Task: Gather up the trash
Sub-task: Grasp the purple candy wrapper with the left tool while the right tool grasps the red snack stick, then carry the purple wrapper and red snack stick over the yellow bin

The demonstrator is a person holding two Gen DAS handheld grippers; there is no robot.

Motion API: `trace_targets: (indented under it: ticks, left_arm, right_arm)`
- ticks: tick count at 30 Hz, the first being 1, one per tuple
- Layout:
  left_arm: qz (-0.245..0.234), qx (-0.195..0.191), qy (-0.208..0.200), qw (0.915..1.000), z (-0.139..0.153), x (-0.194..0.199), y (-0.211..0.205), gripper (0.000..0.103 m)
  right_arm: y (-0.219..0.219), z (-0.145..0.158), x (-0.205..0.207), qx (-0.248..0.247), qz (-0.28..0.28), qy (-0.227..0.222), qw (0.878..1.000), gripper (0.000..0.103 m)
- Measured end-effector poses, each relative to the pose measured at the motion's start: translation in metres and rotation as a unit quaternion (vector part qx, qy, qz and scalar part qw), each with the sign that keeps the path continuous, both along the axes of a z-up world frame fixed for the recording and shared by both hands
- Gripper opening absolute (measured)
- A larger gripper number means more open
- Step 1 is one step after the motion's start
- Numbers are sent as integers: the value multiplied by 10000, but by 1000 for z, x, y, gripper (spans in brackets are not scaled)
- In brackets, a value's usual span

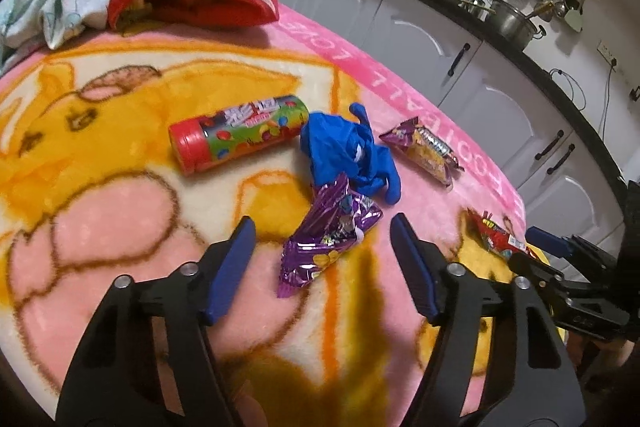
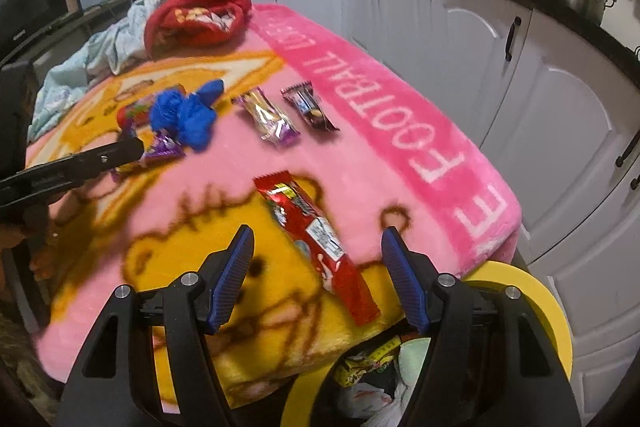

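In the left wrist view, your left gripper (image 1: pixel 322 227) hangs over the purple wrapper (image 1: pixel 328 239), jaws apart on either side of it with nothing pinched – this looks like the reach before a pick, so the next move calls for dropping lower and closing on the crinkled foil. Just beyond it lies the blue glove (image 1: pixel 352 151), touching the wrapper's far end, with the candy tube (image 1: pixel 236 133) to its left; come straight down or you may snag the glove too. In the right wrist view, your right gripper (image 2: pixel 318 243) stands half open and empty, straddling the red wrapper (image 2: pixel 316 227), which lies near the blanket (image 2: pixel 400 131) edge. The yellow bin (image 2: pixel 516 287) sits right below that edge – a short carry. Two more wrappers lie farther off, well apart from both grippers.
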State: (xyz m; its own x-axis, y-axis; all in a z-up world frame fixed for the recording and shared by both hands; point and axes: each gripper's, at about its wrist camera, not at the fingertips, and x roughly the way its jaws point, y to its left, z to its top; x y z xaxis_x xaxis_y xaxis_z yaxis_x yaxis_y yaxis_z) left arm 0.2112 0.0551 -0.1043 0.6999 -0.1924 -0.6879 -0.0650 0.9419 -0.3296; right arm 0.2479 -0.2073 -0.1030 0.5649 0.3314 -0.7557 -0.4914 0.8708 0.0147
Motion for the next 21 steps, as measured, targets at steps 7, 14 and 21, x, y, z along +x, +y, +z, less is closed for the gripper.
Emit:
trace_targets:
  ticks: [7, 14, 21]
  left_arm:
    - [-14, -81, 96, 9999, -5, 2, 2, 35]
    - [-183, -106, 128, 9997, -7, 0, -2, 26]
    - [-303, -90, 149, 9994, -7, -7, -6, 20]
  right_arm:
    - [5, -15, 0, -172, 184, 121, 9996, 27]
    - [13, -17, -14, -360, 424, -23, 9984, 15]
    - [16, -16, -22, -310, 467, 55, 9984, 10]
